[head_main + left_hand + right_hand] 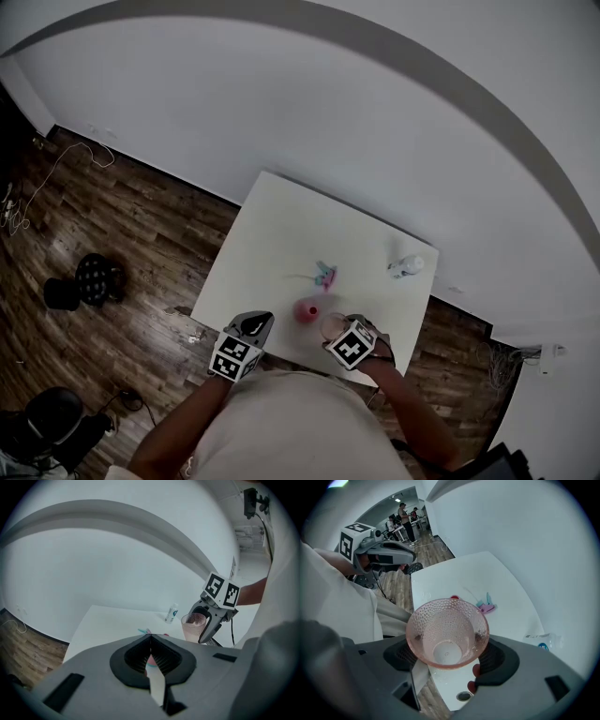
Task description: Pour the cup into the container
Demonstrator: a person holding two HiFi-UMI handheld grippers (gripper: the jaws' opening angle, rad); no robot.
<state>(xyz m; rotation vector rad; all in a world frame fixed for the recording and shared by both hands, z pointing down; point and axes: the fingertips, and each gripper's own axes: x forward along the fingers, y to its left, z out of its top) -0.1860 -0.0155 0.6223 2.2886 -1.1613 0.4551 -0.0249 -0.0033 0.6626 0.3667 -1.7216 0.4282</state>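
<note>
Small white bottle (406, 266), pink-teal item (325, 276), maybe a toy, beyond cup (447, 632)

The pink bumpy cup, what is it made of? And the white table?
The cup looks like see-through pink plastic, or maybe glass: light passes through its walls, and tiny raised dots cover them. The table looks like white board with a smooth, matte coat. It shows no grain and hardly any shine.

Pink dimpled cup (447, 637) — white table (281, 234) — dark wood floor (122, 244).
</note>
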